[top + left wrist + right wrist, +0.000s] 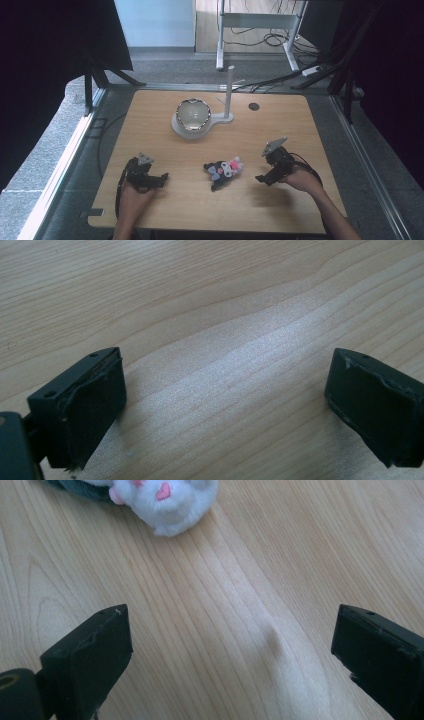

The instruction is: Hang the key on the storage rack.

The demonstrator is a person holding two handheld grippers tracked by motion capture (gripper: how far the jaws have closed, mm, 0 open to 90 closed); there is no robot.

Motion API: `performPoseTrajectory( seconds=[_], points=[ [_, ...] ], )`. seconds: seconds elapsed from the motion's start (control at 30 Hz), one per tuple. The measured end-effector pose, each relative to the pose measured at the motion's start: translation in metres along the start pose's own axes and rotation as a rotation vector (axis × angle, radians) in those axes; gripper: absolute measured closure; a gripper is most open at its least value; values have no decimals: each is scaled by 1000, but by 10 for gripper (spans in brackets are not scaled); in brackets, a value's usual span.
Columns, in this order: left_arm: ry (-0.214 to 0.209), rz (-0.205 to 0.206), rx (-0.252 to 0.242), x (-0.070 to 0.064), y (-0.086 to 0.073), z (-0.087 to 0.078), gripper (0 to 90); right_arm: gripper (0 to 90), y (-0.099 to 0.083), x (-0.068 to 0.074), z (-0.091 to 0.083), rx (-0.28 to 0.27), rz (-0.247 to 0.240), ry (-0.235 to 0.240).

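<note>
A small plush toy (pixel 224 170), black with a white and pink face, lies on the wooden table (pixel 300 130) near the front middle. Its white and pink part (pixel 165 500) sits at the top left of the right gripper view. My right gripper (pixel 265 178) is held low to the toy's right, a short gap away, jaws wide apart over bare wood (pixel 227 640). My left gripper (pixel 161 180) rests at the front left, well clear of the toy, open with only wood grain between its jaws (pixel 225 400).
A shiny metal bowl (pixel 192 114) sits on a white base (pixel 176 129) at the back middle, with a thin white post (pixel 229 92) beside it. A dark round hole (pixel 254 106) marks the table's back right. Table edges drop to grey floor on both sides.
</note>
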State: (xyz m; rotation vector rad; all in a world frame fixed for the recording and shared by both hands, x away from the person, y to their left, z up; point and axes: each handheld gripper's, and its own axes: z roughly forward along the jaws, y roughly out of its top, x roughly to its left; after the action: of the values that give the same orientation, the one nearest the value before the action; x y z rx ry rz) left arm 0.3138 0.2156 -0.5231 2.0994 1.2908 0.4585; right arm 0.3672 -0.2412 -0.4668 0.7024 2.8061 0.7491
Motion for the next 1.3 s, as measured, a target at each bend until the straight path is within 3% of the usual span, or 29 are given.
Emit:
performPoseTrajectory(
  seconds=[0.6,1.3],
  points=[
    [0,0,0,0,0,0,31,30,31,3,23,68,-106,63],
    [0,0,0,0,0,0,31,39,84,17,50,159,-247,135]
  ],
)
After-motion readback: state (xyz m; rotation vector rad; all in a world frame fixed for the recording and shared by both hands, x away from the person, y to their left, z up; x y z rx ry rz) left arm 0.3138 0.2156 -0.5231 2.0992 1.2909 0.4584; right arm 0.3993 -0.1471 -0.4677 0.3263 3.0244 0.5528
